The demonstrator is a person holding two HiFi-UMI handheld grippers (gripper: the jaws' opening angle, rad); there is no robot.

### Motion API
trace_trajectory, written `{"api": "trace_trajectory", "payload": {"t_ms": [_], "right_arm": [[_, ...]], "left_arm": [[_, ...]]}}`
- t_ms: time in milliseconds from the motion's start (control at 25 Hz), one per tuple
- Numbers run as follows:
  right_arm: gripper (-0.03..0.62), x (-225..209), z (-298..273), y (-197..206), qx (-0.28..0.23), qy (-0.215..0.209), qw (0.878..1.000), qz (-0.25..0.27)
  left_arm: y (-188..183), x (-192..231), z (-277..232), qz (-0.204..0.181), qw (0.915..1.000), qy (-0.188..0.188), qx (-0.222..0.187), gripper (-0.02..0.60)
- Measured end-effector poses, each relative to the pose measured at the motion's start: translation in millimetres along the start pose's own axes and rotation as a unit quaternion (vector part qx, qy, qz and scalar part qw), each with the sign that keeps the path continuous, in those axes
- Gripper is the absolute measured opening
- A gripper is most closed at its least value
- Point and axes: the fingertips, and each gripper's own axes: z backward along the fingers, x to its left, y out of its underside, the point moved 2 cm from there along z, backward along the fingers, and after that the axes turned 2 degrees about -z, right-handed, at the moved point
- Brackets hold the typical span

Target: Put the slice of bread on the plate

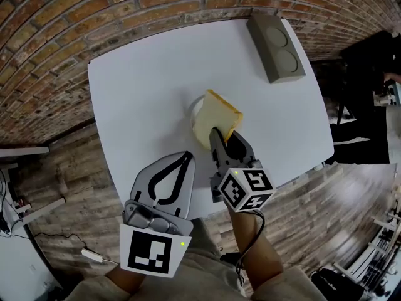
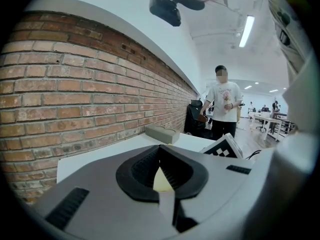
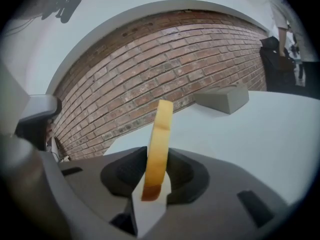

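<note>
Over the plate, head view: we are holding the slice of bread [image 1: 216, 119] on edge in the right tongs [image 1: 224, 137], above the white plate [image 1: 195, 110], whose rim is showing at the slice's left; we are not able to tell whether bread and plate are touching.
Progress, head view: we are judging the pickup and carry as done. Lowering the slice, laying it flat and letting go are still waiting.
Left tongs, head view: the left tongs [image 1: 187, 157] are hovering by the surface's [image 1: 138, 86] near edge, tips pressed together, carrying nothing.
Room, head view: bare surface is lying all around the plate. The grey block [image 1: 276, 47] is sitting well apart at the far right corner, and the near edge is running just below our tongs.
Left gripper view: we are seeing the tips meeting with nothing pinched. A person [image 2: 223, 104] is standing well beyond the surface.
Right gripper view: the tongs are pinching the slice's browned lower edge, with the slice standing upright between them. The plate is not showing here, and open surface is stretching ahead toward the brick wall [image 3: 150, 69].
</note>
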Motion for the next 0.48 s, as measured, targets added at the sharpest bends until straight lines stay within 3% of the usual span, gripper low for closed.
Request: {"api": "trace_trajectory", "payload": {"t_ms": [400, 480], "right_arm": [[0.174, -11, -2, -4, 0.02, 0.077, 0.991, 0.103], [0.213, -15, -2, -2, 0.028, 0.093, 0.989, 0.111]], "left_arm": [[1, 0, 4, -0.001, 1.0, 0.001, -0.001, 0.009], [1, 0, 4, -0.001, 1.0, 0.0, -0.001, 0.009]]}}
